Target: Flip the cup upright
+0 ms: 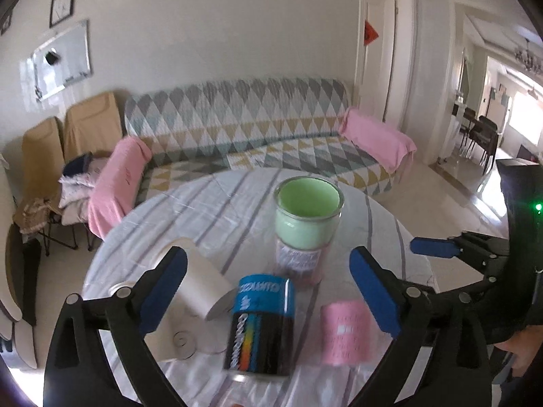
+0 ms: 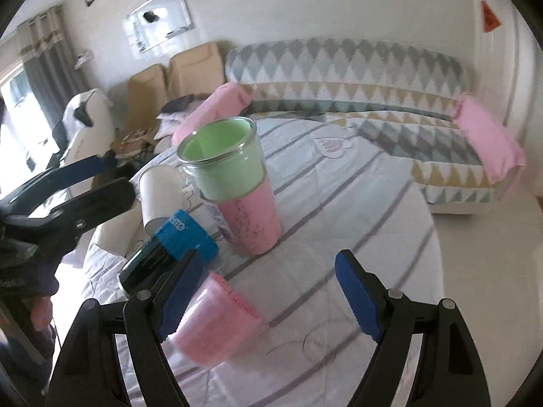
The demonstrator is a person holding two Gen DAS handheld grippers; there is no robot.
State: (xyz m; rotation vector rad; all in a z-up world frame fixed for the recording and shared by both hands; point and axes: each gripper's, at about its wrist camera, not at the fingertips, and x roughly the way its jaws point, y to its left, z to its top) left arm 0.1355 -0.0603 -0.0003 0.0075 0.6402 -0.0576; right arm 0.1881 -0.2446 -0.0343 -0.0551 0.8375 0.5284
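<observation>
Left wrist view. A round table [image 1: 339, 203] under a white cloth with grey stripes filled the foreground. Behind it stood a sofa [image 1: 244, 125] in a diamond-pattern cover, with a pink towel over each armrest, and a whiteboard [image 1: 61, 59] hung on the wall. A doorway at right opened onto a dining area. The left gripper [image 1: 268, 291] was spread wide and held nothing. Between its fingers lay a dark cup [image 1: 261, 325] with a blue band, on its side. A white cup [image 1: 200, 285] lay on its side just left of it, partly hidden by the left finger. A pink cup [image 1: 344, 332] lay on its side to the right, blurred. A tall stack of cups [image 1: 307, 227], green above pink, stood upright behind them, mouth up. The right gripper [image 1: 431, 247] entered from the right edge; only one blue pad was visible.

Right wrist view. The same cloth, sofa [image 2: 346, 64] and whiteboard [image 2: 157, 18] appeared, plus curtains at a bright window on the left. The right gripper [image 2: 264, 296] was spread open and empty. The pink cup [image 2: 220, 318] lay on its side against the left finger, partly covered by it and blurred. The dark cup [image 2: 169, 251] and white cup [image 2: 159, 190] lay beyond it. The stack [image 2: 234, 183] stood upright behind them. The left gripper [image 2: 88, 183] was cut off at the left edge.
</observation>
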